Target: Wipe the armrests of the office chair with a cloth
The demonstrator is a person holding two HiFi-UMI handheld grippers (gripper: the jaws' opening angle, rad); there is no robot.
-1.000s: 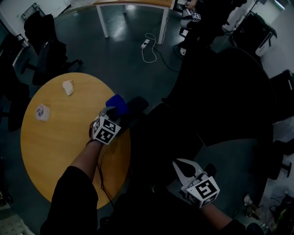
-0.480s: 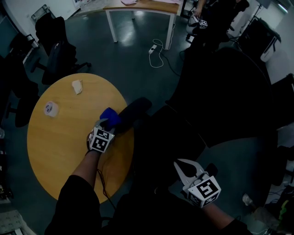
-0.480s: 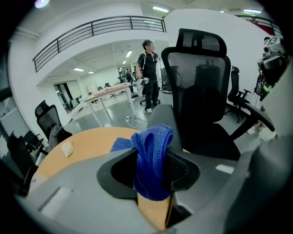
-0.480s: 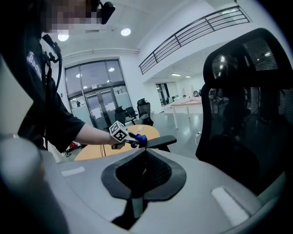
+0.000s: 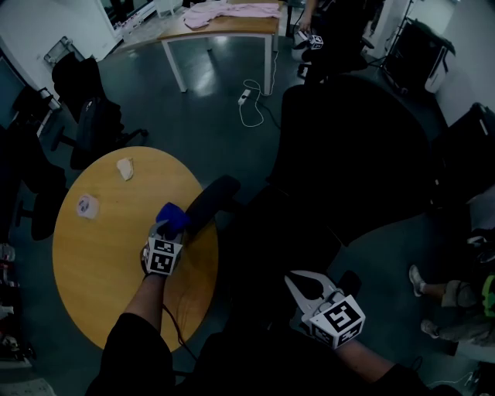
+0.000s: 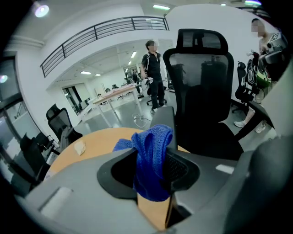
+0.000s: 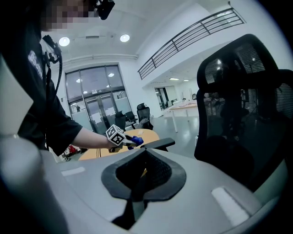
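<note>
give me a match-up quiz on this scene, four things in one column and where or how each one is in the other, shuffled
Things:
1. blue cloth
2. right gripper
3. crumpled pale wad
4. pink fabric

Places or states:
A. lying on the round wooden table
B. jaws together, nothing between them
C. spread on the rectangular table at the far end of the room
D. clamped in the jaws of the left gripper

Pairs: 1-D, 2-B, 3-A, 4-C
</note>
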